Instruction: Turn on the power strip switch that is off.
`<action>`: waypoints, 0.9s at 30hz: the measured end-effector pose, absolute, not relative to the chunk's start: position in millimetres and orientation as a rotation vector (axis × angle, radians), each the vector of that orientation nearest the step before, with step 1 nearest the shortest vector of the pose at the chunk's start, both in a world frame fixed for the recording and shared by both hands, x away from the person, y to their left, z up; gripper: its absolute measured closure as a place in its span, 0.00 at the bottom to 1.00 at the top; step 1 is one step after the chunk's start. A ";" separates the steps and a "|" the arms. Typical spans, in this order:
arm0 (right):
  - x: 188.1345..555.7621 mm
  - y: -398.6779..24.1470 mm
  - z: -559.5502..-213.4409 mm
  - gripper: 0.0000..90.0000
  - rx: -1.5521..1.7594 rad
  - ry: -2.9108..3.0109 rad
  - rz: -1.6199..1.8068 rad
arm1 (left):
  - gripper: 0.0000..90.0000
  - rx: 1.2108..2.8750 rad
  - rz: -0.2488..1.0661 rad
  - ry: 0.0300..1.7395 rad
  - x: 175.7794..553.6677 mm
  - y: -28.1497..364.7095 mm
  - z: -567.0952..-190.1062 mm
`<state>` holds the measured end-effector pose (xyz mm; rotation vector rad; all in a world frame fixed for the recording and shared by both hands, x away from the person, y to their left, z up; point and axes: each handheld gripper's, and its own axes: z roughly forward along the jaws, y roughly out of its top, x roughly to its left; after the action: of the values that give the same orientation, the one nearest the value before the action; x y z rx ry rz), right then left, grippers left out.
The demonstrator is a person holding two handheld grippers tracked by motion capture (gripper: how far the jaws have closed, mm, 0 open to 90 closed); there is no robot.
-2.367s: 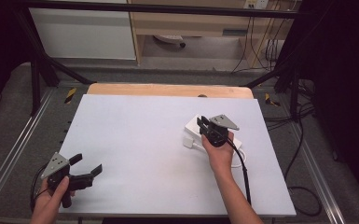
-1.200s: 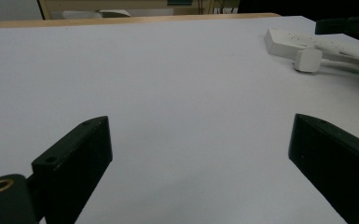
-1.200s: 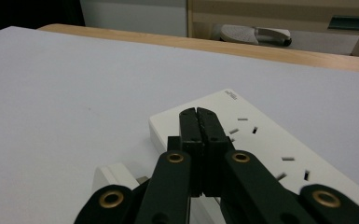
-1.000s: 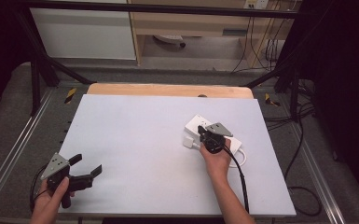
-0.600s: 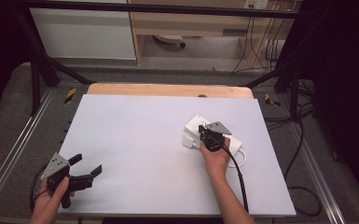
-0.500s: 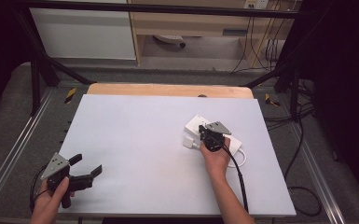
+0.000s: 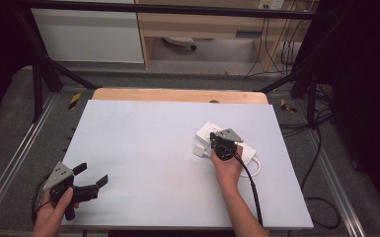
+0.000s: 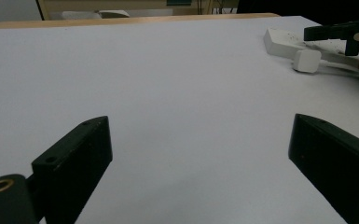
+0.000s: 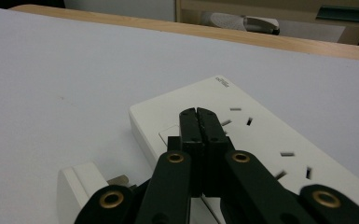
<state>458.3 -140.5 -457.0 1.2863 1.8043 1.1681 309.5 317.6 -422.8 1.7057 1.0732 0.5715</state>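
Now the right gripper (image 7: pixel 220 143) rests, jaws pressed together, on the power strip (image 7: pixel 208 132) at the table's (image 7: pixel 143 148) right middle.

White and flat, the strip lies slantwise, one end toward the far edge, the other under the hand. In the right gripper view its top (image 9: pixel 261 126) shows rows of slots and small print at one corner, and the closed tips (image 9: pixel 200 114) sit over a square button, though actual touch is hard to tell. A white plug (image 7: pixel 200 150) lies just beside the strip's near-left side, its pin (image 9: pixel 119 179) pointing at the strip. A white cord (image 7: pixel 254 170) loops off the strip's near right end. The left gripper (image 7: pixel 93 177), jaws spread wide and holding nothing, sits at the near left corner, well apart. Between the two the white tabletop is bare; a wooden strip (image 7: pixel 177 95) runs along the far edge.
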 end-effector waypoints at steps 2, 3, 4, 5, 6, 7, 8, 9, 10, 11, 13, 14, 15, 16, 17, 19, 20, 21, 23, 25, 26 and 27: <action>458.7 -139.2 -457.0 1.00 1.284 1.810 1.162 | 0.07 1.705 0.572 1.073 309.4 317.6 -422.8; 458.7 -139.2 -457.0 1.00 1.284 1.810 1.162 | 0.07 1.706 0.571 1.073 309.4 317.6 -422.8; 459.0 -138.4 -457.0 1.00 1.283 1.815 1.157 | 0.07 1.707 0.572 1.072 309.4 317.7 -422.8; 459.3 -138.2 -457.1 1.00 1.283 1.815 1.154 | 0.07 1.706 0.571 1.073 309.4 317.7 -422.8; 459.4 -138.1 -457.0 1.00 1.287 1.814 1.155 | 0.07 1.705 0.572 1.072 309.4 317.7 -422.8; 459.6 -138.0 -457.1 1.00 1.288 1.815 1.154 | 0.07 1.705 0.572 1.072 309.4 317.8 -422.7; 459.6 -138.0 -457.1 1.00 1.288 1.815 1.154 | 0.07 1.705 0.572 1.072 309.3 317.8 -422.7; 459.8 -137.8 -457.1 1.00 1.288 1.816 1.153 | 0.07 1.705 0.572 1.072 309.3 317.8 -422.8; 459.8 -137.8 -457.1 1.00 1.288 1.817 1.151 | 0.07 1.705 0.573 1.074 309.3 317.8 -422.8; 459.8 -137.8 -457.1 1.00 1.288 1.817 1.151 | 0.07 1.705 0.572 1.073 309.3 317.8 -422.8; 459.7 -137.6 -457.1 1.00 1.287 1.820 1.148 | 0.07 1.704 0.572 1.075 309.1 318.0 -422.6; 459.8 -137.4 -457.2 1.00 1.286 1.821 1.145 | 0.07 1.704 0.572 1.075 309.1 318.0 -422.7; 460.0 -137.0 -457.1 1.00 1.289 1.826 1.141 | 0.07 1.704 0.570 1.076 309.2 317.9 -422.8; 460.3 -136.9 -457.2 1.00 1.288 1.827 1.137 | 0.07 1.704 0.570 1.076 309.2 318.0 -422.8; 460.5 -136.7 -457.3 1.00 1.287 1.827 1.135 | 0.07 1.704 0.571 1.076 309.2 318.1 -422.8; 460.6 -136.4 -457.3 1.00 1.287 1.831 1.133 | 0.07 1.701 0.571 1.077 309.0 318.4 -422.7; 460.5 -136.1 -457.3 1.00 1.287 1.831 1.131 | 0.07 1.701 0.571 1.077 309.0 318.4 -422.7; 460.5 -135.9 -457.3 1.00 1.281 1.834 1.127 | 0.07 1.701 0.571 1.076 309.0 318.4 -422.7; 460.4 -135.7 -457.3 1.00 1.283 1.834 1.126 | 0.07 1.707 0.570 1.076 309.2 318.3 -422.9; 460.6 -135.8 -457.2 1.00 1.283 1.834 1.126 | 0.07 1.710 0.569 1.075 309.4 318.1 -423.0; 460.8 -135.8 -457.2 1.00 1.284 1.835 1.126 | 0.07 1.709 0.569 1.074 309.4 317.9 -423.0; 460.7 -135.8 -457.2 1.00 1.284 1.835 1.125 | 0.07 1.709 0.571 1.072 309.4 317.9 -422.9</action>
<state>460.7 -135.8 -457.2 1.2842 1.8354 1.1252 309.4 317.9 -422.9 1.7094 1.0722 0.5711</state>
